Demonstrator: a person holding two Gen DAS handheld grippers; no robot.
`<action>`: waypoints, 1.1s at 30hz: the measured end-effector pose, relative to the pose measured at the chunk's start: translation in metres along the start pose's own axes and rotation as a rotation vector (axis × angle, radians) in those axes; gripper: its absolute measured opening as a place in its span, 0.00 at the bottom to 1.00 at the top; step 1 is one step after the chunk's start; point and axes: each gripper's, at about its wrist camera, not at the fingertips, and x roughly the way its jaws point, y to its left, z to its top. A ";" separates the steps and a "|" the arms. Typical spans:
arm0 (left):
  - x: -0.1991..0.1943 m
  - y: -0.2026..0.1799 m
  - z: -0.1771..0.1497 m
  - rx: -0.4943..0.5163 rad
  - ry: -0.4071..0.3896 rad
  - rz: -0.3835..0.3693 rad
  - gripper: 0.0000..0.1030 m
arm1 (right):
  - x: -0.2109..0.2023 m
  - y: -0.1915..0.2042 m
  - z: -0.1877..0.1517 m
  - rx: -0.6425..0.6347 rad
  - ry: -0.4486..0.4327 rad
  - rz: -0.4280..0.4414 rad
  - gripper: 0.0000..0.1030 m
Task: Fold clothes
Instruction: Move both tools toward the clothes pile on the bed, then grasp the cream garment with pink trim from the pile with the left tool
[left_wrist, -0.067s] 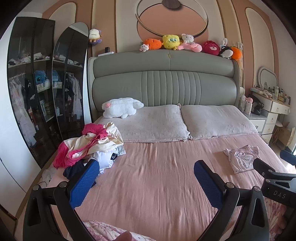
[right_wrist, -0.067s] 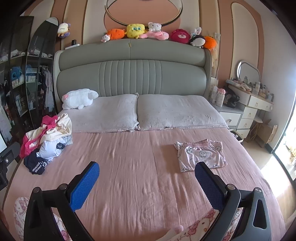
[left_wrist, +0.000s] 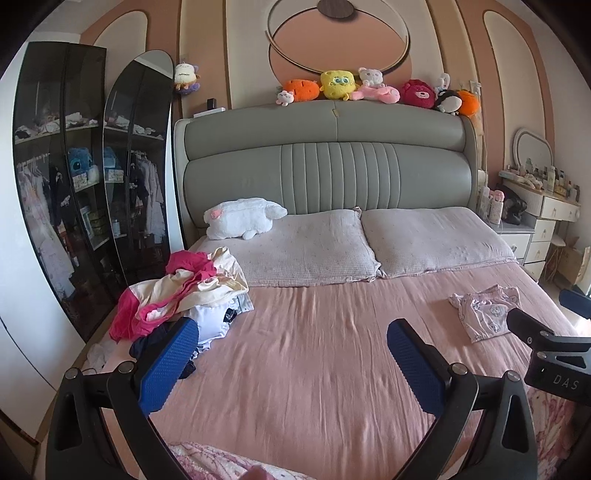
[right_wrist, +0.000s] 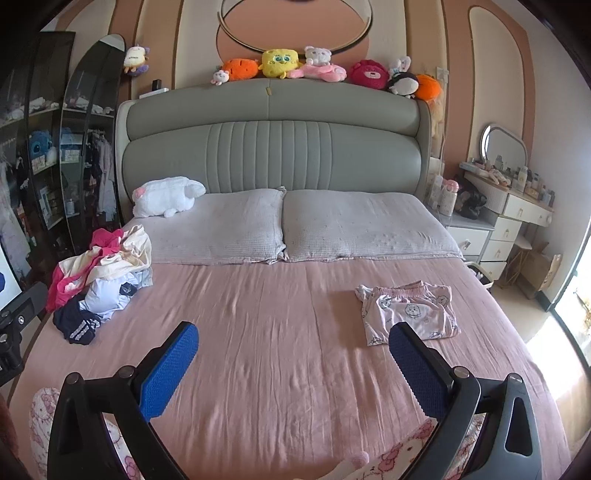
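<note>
Wide pink bed (right_wrist: 295, 332) fills the view, its sheet lightly rippled with soft creases, running up to a padded grey headboard (right_wrist: 273, 147) with vertical channel stitching in the middle. Two pale quilted pillows (right_wrist: 288, 225) lie side by side against it, and a fluffy white plush (right_wrist: 166, 195) rests on the left one.

Over on the left side of the bed, there's the pile of unfolded clothes (left_wrist: 184, 295): a rumpled heap of magenta, cream, white and navy fabric, a dark piece with white stripes at its near edge. In the left wrist view it sits just behind the left finger's tip. On the right side lies the folded pink garment (right_wrist: 406, 310), flat and roughly rectangular, printed with small cartoon faces, a ribbed waistband along its far edge. In the right wrist view it sits just beyond the right finger.

Left gripper (left_wrist: 291, 350) hovers above bare sheet, fingers spread wide, holding nothing. Right gripper (right_wrist: 293, 354) likewise, fingers wide apart and empty. Their pads (right_wrist: 170, 369) are blue and finely dimpled, set on black frames.

Along the near edge, a pink-and-white patterned fabric (right_wrist: 402, 454) peeks in under the grippers.
</note>
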 end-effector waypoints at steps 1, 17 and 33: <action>0.007 0.003 0.002 -0.019 0.012 -0.017 1.00 | 0.000 0.002 0.001 -0.004 -0.005 -0.004 1.00; 0.038 0.023 0.002 -0.067 -0.036 -0.008 1.00 | 0.014 0.008 0.014 -0.076 -0.045 0.108 1.00; 0.092 0.137 0.004 -0.224 -0.010 0.194 1.00 | 0.093 0.127 0.048 -0.176 0.030 0.326 1.00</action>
